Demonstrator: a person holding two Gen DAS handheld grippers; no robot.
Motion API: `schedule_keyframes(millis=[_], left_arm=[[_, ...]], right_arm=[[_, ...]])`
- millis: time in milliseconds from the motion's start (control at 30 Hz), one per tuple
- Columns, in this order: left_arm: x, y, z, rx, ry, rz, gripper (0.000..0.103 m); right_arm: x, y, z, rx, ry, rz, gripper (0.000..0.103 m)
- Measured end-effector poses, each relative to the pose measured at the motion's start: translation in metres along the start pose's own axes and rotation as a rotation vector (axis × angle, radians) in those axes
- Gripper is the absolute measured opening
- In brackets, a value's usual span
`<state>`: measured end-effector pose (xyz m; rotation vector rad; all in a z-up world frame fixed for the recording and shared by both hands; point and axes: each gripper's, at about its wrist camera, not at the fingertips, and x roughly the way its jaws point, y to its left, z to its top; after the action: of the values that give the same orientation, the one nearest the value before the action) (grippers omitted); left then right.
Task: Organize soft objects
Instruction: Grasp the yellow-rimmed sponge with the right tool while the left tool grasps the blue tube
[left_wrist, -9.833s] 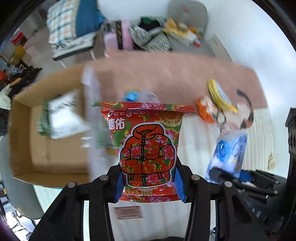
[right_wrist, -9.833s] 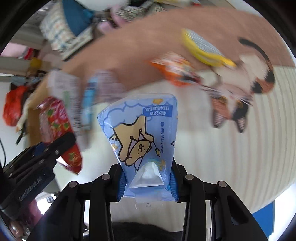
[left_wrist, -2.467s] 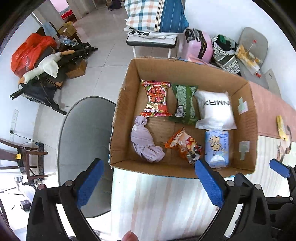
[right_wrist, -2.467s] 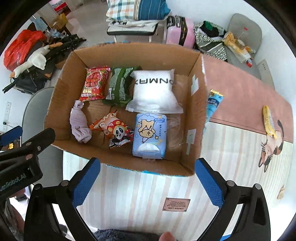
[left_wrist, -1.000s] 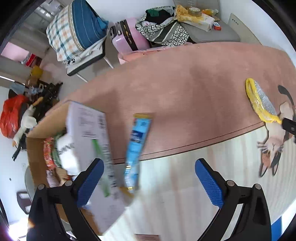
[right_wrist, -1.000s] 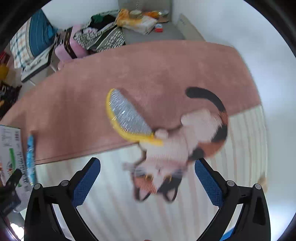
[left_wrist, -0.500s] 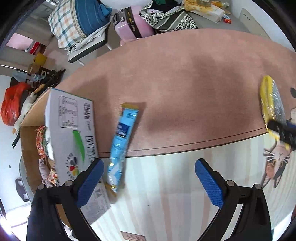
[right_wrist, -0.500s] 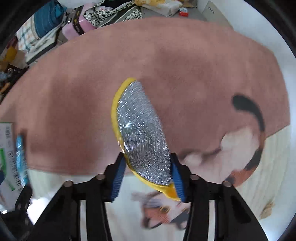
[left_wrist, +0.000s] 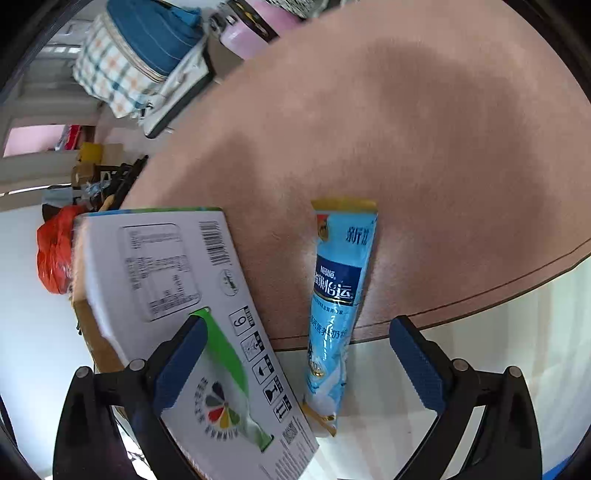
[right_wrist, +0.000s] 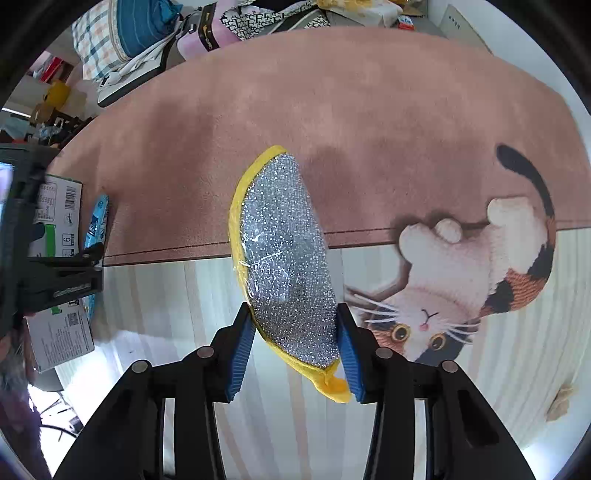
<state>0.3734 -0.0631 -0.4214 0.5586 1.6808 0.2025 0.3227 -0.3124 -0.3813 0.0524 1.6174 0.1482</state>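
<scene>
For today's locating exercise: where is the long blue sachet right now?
In the left wrist view, the blue sachet lies on the mat, just right of the cardboard box, between the open left tongs.

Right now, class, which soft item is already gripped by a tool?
The silver scrubber with yellow edging, clamped in the right tool. The blue packet lies loose between the open left tool.

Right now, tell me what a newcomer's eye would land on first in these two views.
First, the glittery silver scouring pad with yellow trim, pinched between the blue fingers of the right gripper over the mat's pink-to-striped edge. Next, the calico cat printed upside down on the mat, to its right. In the left wrist view, a long blue Nestle sachet lies beside the white cardboard box, ahead of the open left gripper.
</scene>
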Motion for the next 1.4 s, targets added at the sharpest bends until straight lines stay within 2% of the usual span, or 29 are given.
schedule_keyframes(millis=[133, 167, 233, 267, 300, 367, 433, 500, 600, 667, 700, 767, 867, 967, 1100, 1133, 1167, 1200, 1267, 1333, 1367, 1400], left_arm=[[0.007, -0.002, 0.000, 0.034, 0.001, -0.006, 0.098], [0.007, -0.003, -0.001, 0.035, 0.000, -0.014, 0.090], [0.005, -0.004, -0.003, 0.032, -0.011, 0.016, 0.078], [0.002, -0.004, -0.004, 0.027, -0.018, 0.000, 0.053], [0.003, -0.003, -0.005, 0.004, 0.011, -0.061, 0.029], [0.008, -0.003, -0.008, -0.039, 0.069, -0.160, 0.029], [0.006, -0.005, -0.011, -0.062, 0.057, -0.175, 0.028], [0.004, -0.006, -0.015, -0.082, 0.060, -0.226, 0.028], [0.003, -0.003, -0.021, -0.149, 0.082, -0.353, 0.028], [0.004, 0.000, -0.026, -0.193, 0.107, -0.465, 0.027], [0.005, 0.002, -0.030, -0.216, 0.124, -0.523, 0.026], [0.007, 0.002, -0.036, -0.235, 0.142, -0.588, 0.025], [0.005, 0.001, -0.045, -0.204, 0.110, -0.561, 0.026], [0.011, 0.000, -0.050, -0.197, 0.126, -0.544, 0.036], [0.029, 0.006, -0.053, -0.297, 0.182, -0.653, 0.038], [0.032, 0.006, -0.053, -0.305, 0.188, -0.660, 0.042], [0.036, 0.004, -0.053, -0.308, 0.198, -0.654, 0.054], [0.039, 0.003, -0.052, -0.306, 0.203, -0.638, 0.060], [0.043, -0.007, -0.056, -0.294, 0.206, -0.597, 0.063], [0.038, -0.017, -0.057, -0.260, 0.170, -0.523, 0.062], [0.034, -0.019, -0.057, -0.257, 0.146, -0.512, 0.054], [0.030, -0.021, -0.059, -0.260, 0.127, -0.514, 0.038]], right_arm=[[-0.017, 0.008, -0.003, 0.005, -0.014, 0.005, 0.049], [-0.023, 0.006, -0.003, 0.006, -0.022, 0.001, 0.049], [-0.029, 0.004, 0.003, 0.016, -0.043, -0.009, 0.057], [-0.032, 0.002, 0.006, 0.025, -0.056, -0.010, 0.057], [-0.037, -0.001, 0.009, 0.032, -0.064, -0.009, 0.057], [-0.037, -0.004, 0.017, 0.048, -0.074, -0.019, 0.062], [-0.032, -0.009, 0.026, 0.048, -0.059, -0.038, 0.067], [-0.021, -0.013, 0.033, 0.046, -0.014, -0.073, 0.067], [0.005, -0.013, 0.037, 0.049, 0.061, -0.040, 0.067], [0.019, -0.012, 0.037, 0.056, 0.091, -0.011, 0.063], [0.022, -0.011, 0.036, 0.054, 0.094, -0.012, 0.053], [0.023, -0.009, 0.031, 0.062, 0.088, -0.020, 0.049], [0.022, -0.003, 0.017, 0.056, 0.108, -0.002, 0.047], [0.022, 0.006, -0.001, 0.030, 0.131, 0.013, 0.047], [0.021, 0.012, -0.010, 0.035, 0.138, 0.048, 0.051], [0.020, 0.014, -0.011, 0.034, 0.136, 0.049, 0.052], [0.021, 0.016, -0.011, 0.030, 0.139, 0.046, 0.052], [0.022, 0.018, -0.011, 0.031, 0.141, 0.042, 0.053], [0.025, 0.022, -0.009, 0.037, 0.138, 0.024, 0.055], [0.031, 0.024, -0.007, 0.044, 0.133, 0.017, 0.055], [0.034, 0.028, -0.005, 0.045, 0.131, 0.004, 0.055], [0.039, 0.035, -0.006, 0.049, 0.132, -0.009, 0.052]])
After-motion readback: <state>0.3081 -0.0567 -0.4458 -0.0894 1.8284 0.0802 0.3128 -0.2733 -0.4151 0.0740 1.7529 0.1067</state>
